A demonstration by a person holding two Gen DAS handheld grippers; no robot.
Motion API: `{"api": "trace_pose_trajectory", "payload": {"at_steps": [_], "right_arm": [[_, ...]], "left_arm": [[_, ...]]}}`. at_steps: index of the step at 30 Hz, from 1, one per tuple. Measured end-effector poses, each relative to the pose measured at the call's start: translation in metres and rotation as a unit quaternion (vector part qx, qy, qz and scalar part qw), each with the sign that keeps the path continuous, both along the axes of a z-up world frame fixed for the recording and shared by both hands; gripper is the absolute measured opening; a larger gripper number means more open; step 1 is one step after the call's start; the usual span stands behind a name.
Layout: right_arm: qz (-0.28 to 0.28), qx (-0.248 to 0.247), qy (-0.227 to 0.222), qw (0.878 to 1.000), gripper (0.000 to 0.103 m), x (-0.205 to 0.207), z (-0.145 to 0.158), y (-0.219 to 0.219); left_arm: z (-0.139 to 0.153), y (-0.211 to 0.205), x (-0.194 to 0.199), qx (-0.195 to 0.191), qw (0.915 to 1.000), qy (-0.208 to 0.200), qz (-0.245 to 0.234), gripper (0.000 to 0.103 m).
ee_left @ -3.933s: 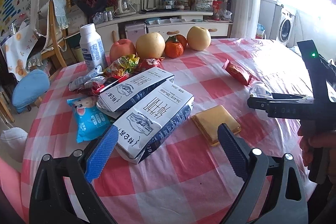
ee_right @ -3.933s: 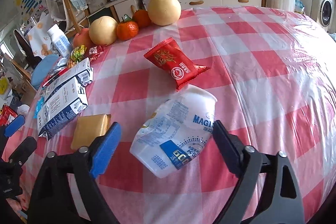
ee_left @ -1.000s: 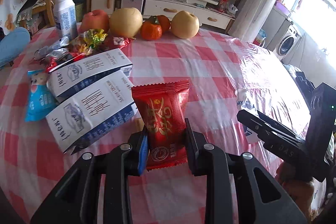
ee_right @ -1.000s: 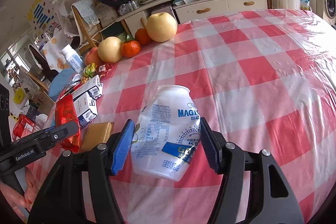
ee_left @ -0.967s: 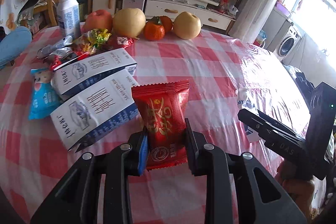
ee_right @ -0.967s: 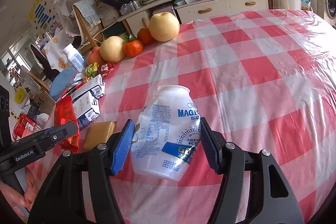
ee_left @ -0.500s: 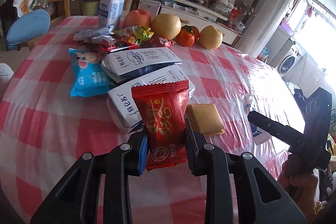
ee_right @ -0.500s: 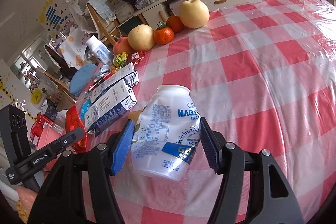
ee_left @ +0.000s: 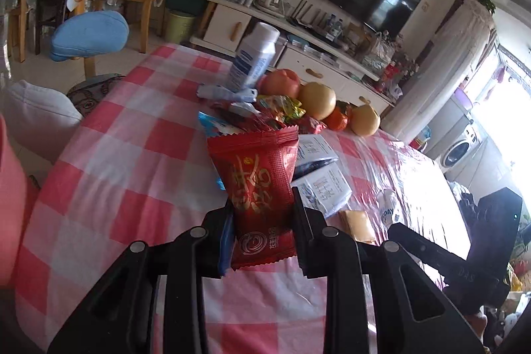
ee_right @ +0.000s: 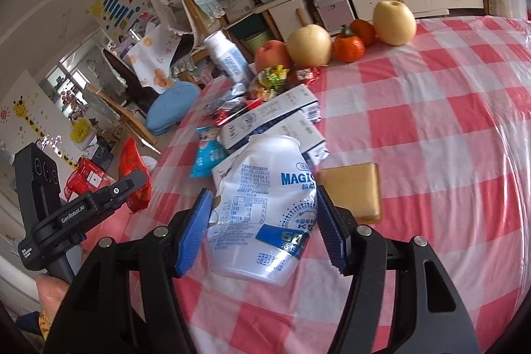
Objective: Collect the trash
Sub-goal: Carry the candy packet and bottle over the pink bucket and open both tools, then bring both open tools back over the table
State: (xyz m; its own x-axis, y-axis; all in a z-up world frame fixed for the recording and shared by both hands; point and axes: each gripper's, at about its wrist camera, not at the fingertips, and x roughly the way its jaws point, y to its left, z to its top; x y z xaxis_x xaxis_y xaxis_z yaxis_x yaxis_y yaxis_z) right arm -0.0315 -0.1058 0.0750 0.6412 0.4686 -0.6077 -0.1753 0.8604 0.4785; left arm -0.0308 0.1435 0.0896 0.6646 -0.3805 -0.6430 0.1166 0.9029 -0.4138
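Note:
My left gripper (ee_left: pixel 262 229) is shut on a red snack wrapper (ee_left: pixel 259 188), which stands upright between the pads above the checked tablecloth (ee_left: pixel 132 155). In the right wrist view the same wrapper (ee_right: pixel 132 176) shows at the far left, off the table's edge, in the left gripper (ee_right: pixel 129 184). My right gripper (ee_right: pixel 262 228) is shut on a crumpled white plastic bottle (ee_right: pixel 265 208) with blue print, lifted above the cloth. In the left wrist view the right gripper's body (ee_left: pixel 464 257) sits at the lower right, with the bottle (ee_left: pixel 386 211) partly showing.
Two milk cartons (ee_right: pixel 275 121), a blue packet (ee_right: pixel 207 155), a tan flat packet (ee_right: pixel 353 191), candy wrappers (ee_right: pixel 272 75), an upright white bottle (ee_right: pixel 229 58) and fruit (ee_right: pixel 393 22) remain on the table. Chairs and a blue cushion (ee_left: pixel 89 34) stand beyond the left edge.
Both grippers have swung leftward across the table with their loads held; the cartons and fruit now lie further right in the views and the table's left edge has come near.

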Motion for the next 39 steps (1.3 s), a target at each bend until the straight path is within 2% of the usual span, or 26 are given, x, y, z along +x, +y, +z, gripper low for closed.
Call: {"api": "trace_pose_trajectory", "payload": {"at_steps": [6,12,17,20,24,29,31,33,36,39], "right_arm": [[0.072,-0.003,-0.019,0.997,0.063,0.012,0.027,0.079],[0.158,-0.015,-0.046,0.986,0.063,0.021,0.056,0.174],[0.232,-0.032,-0.063,0.970,0.063,0.025,0.072,0.260],[0.270,-0.042,-0.065,0.960,0.063,0.025,0.075,0.304],[0.308,-0.066,-0.070,0.946,0.063,0.028,0.070,0.354],[0.334,-0.077,-0.049,0.938,0.065,0.033,0.053,0.396],[0.322,-0.084,-0.045,0.942,0.074,0.032,0.046,0.399],[0.312,-0.078,-0.043,0.946,0.081,0.031,0.044,0.396],[0.285,-0.063,-0.046,0.955,0.087,0.026,0.044,0.376],[0.258,-0.064,-0.065,0.962,0.090,0.022,0.048,0.356]], "left_arm": [[0.012,0.073,-0.002,-0.004,0.9966,-0.012,0.081,0.031],[0.020,0.158,-0.014,-0.001,0.9831,-0.017,0.182,0.031],[0.012,0.228,-0.026,-0.025,0.9643,0.001,0.264,0.031],[0.003,0.264,-0.034,-0.055,0.9522,0.013,0.300,0.031],[-0.012,0.305,-0.043,-0.081,0.9329,0.032,0.349,0.032],[-0.032,0.342,-0.052,-0.108,0.9109,0.059,0.394,0.033],[-0.037,0.349,-0.054,-0.117,0.9047,0.063,0.405,0.041],[-0.039,0.352,-0.052,-0.116,0.9025,0.057,0.411,0.063],[-0.035,0.350,-0.051,-0.099,0.9062,0.033,0.410,0.080],[-0.027,0.343,-0.054,-0.088,0.9088,0.000,0.408,0.088]]}}
